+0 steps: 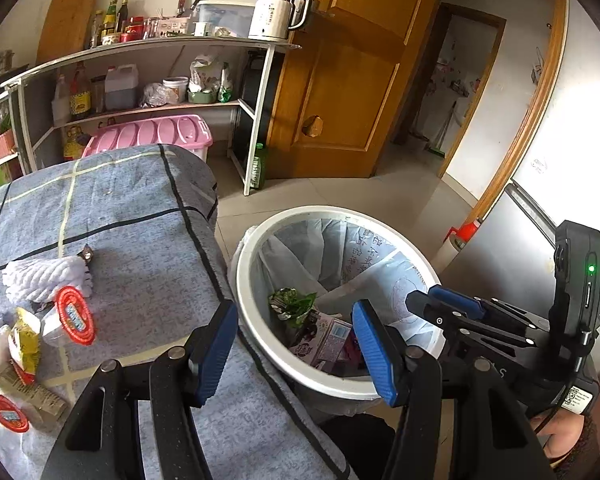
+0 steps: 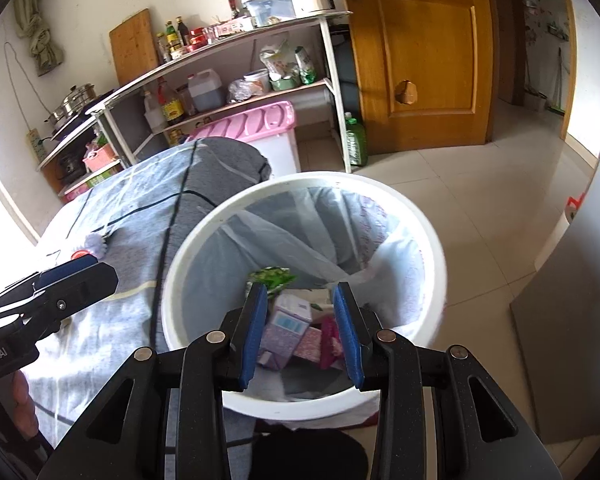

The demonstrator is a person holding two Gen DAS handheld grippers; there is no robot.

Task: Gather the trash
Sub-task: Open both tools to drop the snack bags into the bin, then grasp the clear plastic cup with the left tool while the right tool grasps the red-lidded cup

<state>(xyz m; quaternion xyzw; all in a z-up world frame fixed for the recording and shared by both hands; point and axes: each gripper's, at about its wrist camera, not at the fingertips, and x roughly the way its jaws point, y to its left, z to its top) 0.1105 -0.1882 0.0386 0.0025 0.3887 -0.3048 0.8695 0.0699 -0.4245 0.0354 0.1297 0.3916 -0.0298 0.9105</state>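
Beside the right edge of the table [image 1: 148,240], which is covered in a grey-blue checked cloth, a white round plastic bin [image 2: 432,248] lined with a pale translucent bag is found standing on the floor. Inside it, a green crumpled wrapper [image 2: 270,276] and several small pink and lilac cartons [image 2: 288,328] are already lodged. The right claw [image 2: 302,328] is held directly above the bin mouth, released and empty. The left claw [image 1: 296,344] is held over the table's right edge, likewise released and grasping nothing.

Uncollected trash remains near the table's left edge: a clear plastic cup with a red-rimmed foil lid [image 1: 72,316], a yellow crumpled packet [image 1: 26,340] and a small dark sweet wrapper [image 1: 86,255], beside a white knitted cloth [image 1: 40,276].

The drop step is judged complete. A return to the left edge is called for next, and a closure on one remaining item.
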